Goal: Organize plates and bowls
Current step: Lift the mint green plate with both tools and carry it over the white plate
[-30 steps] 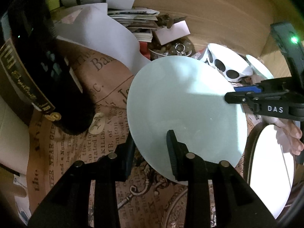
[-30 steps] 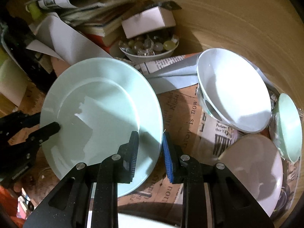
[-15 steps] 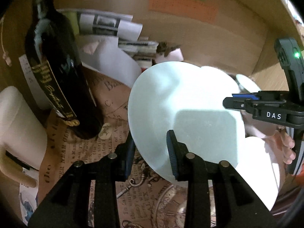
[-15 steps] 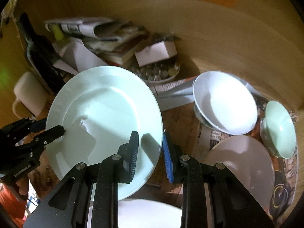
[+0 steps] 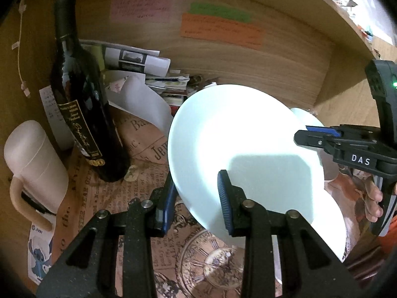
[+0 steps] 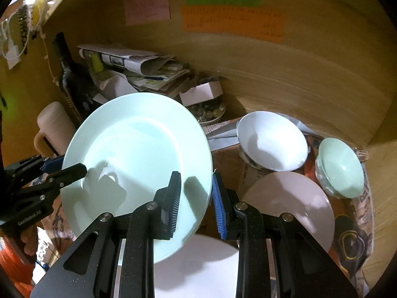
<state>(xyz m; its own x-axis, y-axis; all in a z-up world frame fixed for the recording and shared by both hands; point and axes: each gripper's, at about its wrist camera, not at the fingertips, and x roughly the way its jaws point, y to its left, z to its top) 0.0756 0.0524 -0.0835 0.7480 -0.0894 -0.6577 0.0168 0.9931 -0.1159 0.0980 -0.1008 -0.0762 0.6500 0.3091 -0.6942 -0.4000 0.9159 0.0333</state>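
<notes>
Altogether: three plates (image 6: 139, 154) (image 6: 292, 198) (image 6: 198, 268), two bowls (image 6: 273, 141) (image 6: 342, 166), one bottle (image 5: 84, 114).

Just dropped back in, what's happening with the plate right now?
A person holds the pale green plate off the table with both grippers, one clamped on each side of its rim: the left gripper and the right gripper, jaws closed on the edge. The plate is tilted, above a white plate. A white bowl, a green bowl and a pinkish plate sit to the right.
</notes>
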